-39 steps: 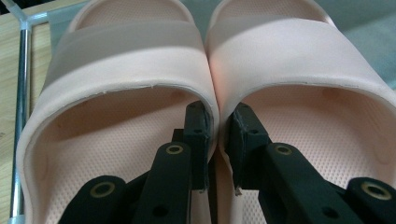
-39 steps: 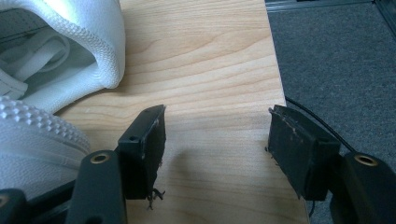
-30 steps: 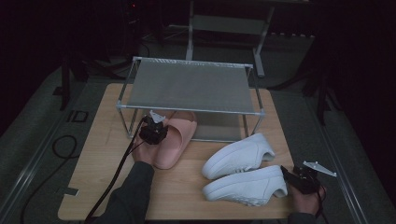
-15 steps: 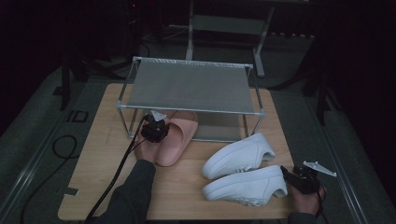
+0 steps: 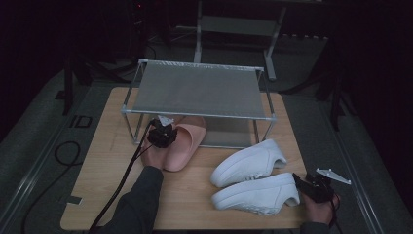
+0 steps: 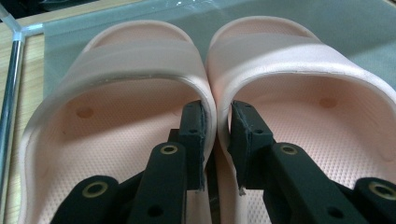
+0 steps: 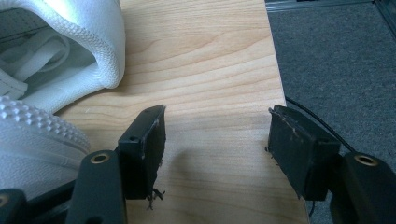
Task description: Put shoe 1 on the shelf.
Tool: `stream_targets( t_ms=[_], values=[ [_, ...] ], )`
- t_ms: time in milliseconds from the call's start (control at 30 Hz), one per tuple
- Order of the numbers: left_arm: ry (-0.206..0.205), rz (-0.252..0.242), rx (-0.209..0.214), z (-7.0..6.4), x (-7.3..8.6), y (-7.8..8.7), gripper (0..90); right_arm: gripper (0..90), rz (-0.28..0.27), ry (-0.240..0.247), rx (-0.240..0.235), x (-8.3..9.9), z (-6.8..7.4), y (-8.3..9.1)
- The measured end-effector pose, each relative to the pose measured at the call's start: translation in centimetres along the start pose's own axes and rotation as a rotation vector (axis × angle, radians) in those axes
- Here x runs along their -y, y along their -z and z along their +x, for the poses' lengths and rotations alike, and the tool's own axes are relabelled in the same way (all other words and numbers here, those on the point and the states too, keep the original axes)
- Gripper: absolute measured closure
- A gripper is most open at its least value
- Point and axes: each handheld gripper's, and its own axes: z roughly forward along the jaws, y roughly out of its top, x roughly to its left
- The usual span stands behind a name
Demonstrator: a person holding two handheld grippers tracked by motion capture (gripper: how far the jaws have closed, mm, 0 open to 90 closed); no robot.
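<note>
Two pink slippers [image 5: 184,141] lie side by side, toes under the rack's lower level. My left gripper [image 5: 163,134] is shut on their two touching inner walls and pinches them together. In the left gripper view, my left gripper [image 6: 217,109] has one jaw inside the left slipper [image 6: 116,121] and the other inside the right slipper [image 6: 322,93]. Two white sneakers [image 5: 251,163] [image 5: 258,195] lie on the board at the right. My right gripper [image 5: 304,184] stands open just behind the nearer sneaker's heel. My right gripper [image 7: 217,116] has bare wood between its jaws, and the sneaker heel [image 7: 32,135] sits beside its left jaw.
A metal two-level rack [image 5: 195,92] with a mesh top stands at the back of the wooden board [image 5: 190,200]. Grey carpet [image 7: 336,56] begins just past the board's right edge. A cable [image 5: 117,195] trails from my left gripper along the forearm.
My left gripper and the pink slippers have crept slightly toward the rack. The right gripper and the sneakers have stayed where they were.
</note>
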Motion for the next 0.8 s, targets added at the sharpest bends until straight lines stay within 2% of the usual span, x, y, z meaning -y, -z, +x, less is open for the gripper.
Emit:
stream_targets(
  t_ms=[67, 100, 267, 467, 800],
  values=[
    [0.001, -0.005, -0.002, 0.02, -0.04, 0.04, 73.8, 35.9, 0.000, 0.000, 0.000, 0.00, 0.00, 0.00],
    [-0.019, -0.003, 0.005, 0.24, -0.12, 0.04, 71.3, 35.9, 0.000, 0.000, 0.000, 0.00, 0.00, 0.00],
    [-0.015, 0.009, 0.014, 0.43, -0.19, 0.35, 62.4, 35.9, 0.000, 0.000, 0.000, 0.00, 0.00, 0.00],
    [-0.012, 0.028, 0.013, 0.35, -0.20, 0.84, 56.1, 35.9, 0.000, 0.000, 0.000, 0.00, 0.00, 0.00],
    [-0.008, 0.031, 0.016, 0.36, -0.19, 0.90, 53.9, 35.9, 0.000, 0.000, 0.000, 0.00, 0.00, 0.00]
  ],
)
